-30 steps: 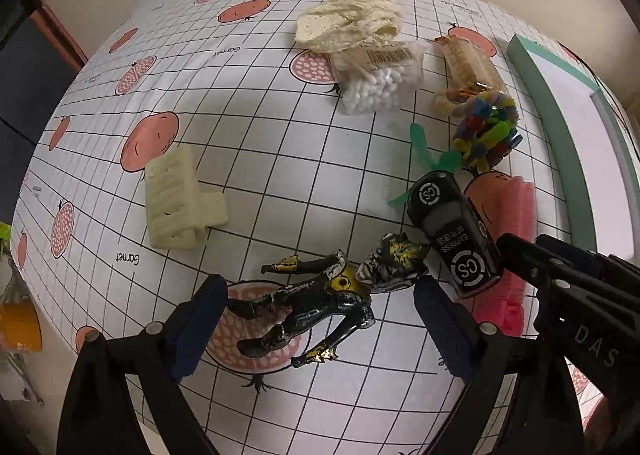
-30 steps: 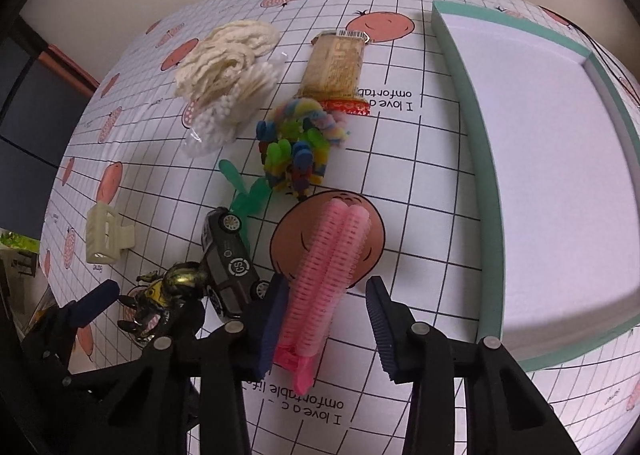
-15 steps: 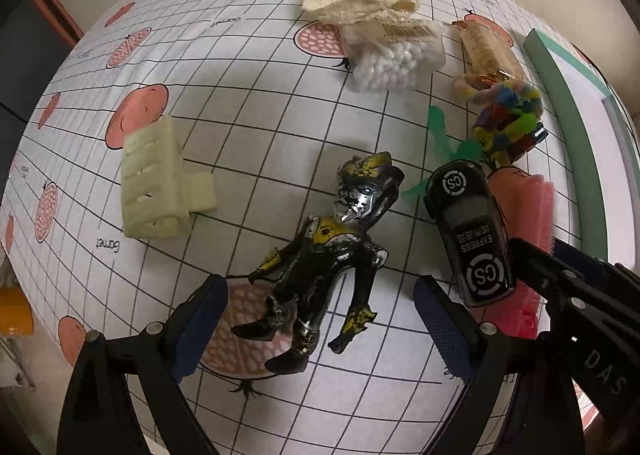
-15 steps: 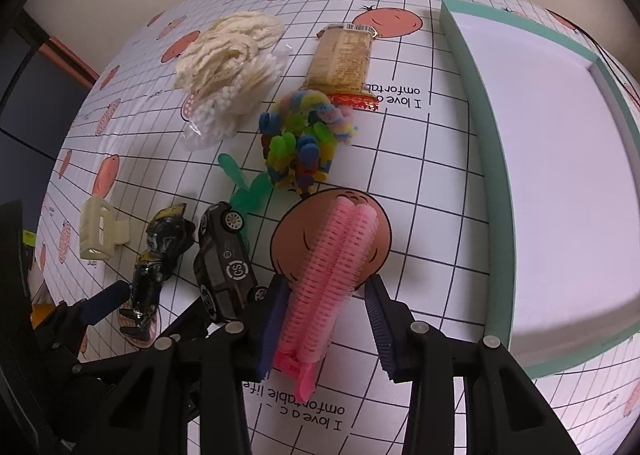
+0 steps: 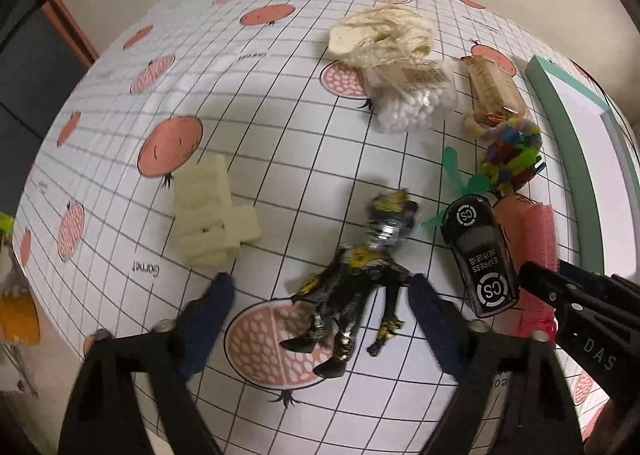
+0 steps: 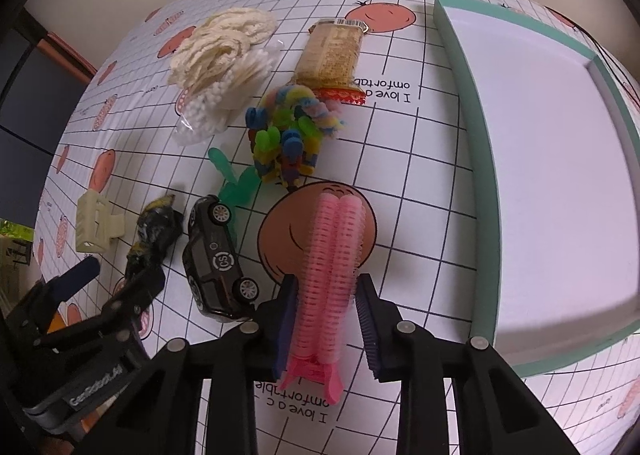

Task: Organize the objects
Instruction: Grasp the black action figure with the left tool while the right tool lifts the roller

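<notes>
A black and yellow action figure (image 5: 352,287) lies on the fruit-print grid cloth, its legs between the fingers of my open left gripper (image 5: 320,319). Right beside it sits a black toy car (image 5: 478,255). In the right wrist view, a pink hair roller clip (image 6: 332,255) lies on the cloth, and my right gripper (image 6: 326,319) has its pads closed against both sides of it. The figure (image 6: 154,231), the car (image 6: 216,259) and the left gripper (image 6: 116,283) appear at the lower left of that view.
A cream claw clip (image 5: 208,215) lies left of the figure. Farther back are cream yarn (image 6: 224,43), a bag of cotton swabs (image 6: 212,107), a snack bar (image 6: 332,51), a bunch of colourful clips (image 6: 288,135) and a green piece (image 6: 234,183). A green-rimmed white tray (image 6: 476,183) fills the right.
The figure turned from lying crosswise to lengthwise between the left fingers. The right jaws narrowed from wide apart to touching the pink roller clip.
</notes>
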Action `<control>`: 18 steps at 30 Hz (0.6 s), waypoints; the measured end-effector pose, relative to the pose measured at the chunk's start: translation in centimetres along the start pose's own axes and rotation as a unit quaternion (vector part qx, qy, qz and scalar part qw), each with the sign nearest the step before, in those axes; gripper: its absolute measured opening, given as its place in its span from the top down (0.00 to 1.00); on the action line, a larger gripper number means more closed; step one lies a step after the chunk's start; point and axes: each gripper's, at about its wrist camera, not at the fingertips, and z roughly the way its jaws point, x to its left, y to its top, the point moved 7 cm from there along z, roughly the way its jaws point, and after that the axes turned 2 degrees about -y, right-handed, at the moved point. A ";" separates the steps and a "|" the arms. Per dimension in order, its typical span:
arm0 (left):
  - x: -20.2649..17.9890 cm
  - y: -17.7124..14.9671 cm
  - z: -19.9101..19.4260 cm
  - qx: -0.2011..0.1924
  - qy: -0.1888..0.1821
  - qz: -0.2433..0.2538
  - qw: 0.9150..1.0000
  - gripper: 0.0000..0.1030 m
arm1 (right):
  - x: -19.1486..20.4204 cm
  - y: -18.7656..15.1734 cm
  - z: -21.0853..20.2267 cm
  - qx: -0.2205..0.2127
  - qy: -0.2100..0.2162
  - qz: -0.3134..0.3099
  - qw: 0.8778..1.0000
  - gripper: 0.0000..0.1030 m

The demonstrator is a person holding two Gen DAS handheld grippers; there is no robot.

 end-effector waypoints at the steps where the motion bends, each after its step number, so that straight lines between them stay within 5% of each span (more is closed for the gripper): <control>1: 0.2 -0.1 0.1 0.002 -0.004 0.002 1.000 0.33 | 0.0 0.0 0.0 0.000 0.000 -0.001 1.000 0.70; 5: -0.5 -0.3 0.2 0.011 -0.016 0.009 1.000 0.46 | 0.1 -0.1 0.1 0.001 -0.002 -0.004 1.000 0.70; 6: -0.6 -0.2 0.2 0.008 -0.018 0.010 1.000 0.59 | 0.1 -0.1 0.1 0.001 -0.002 -0.003 1.000 0.70; 18: -0.3 0.1 -0.9 -0.012 -0.028 0.002 1.000 0.59 | 0.1 0.1 -0.4 -0.010 -0.010 -0.003 1.000 0.72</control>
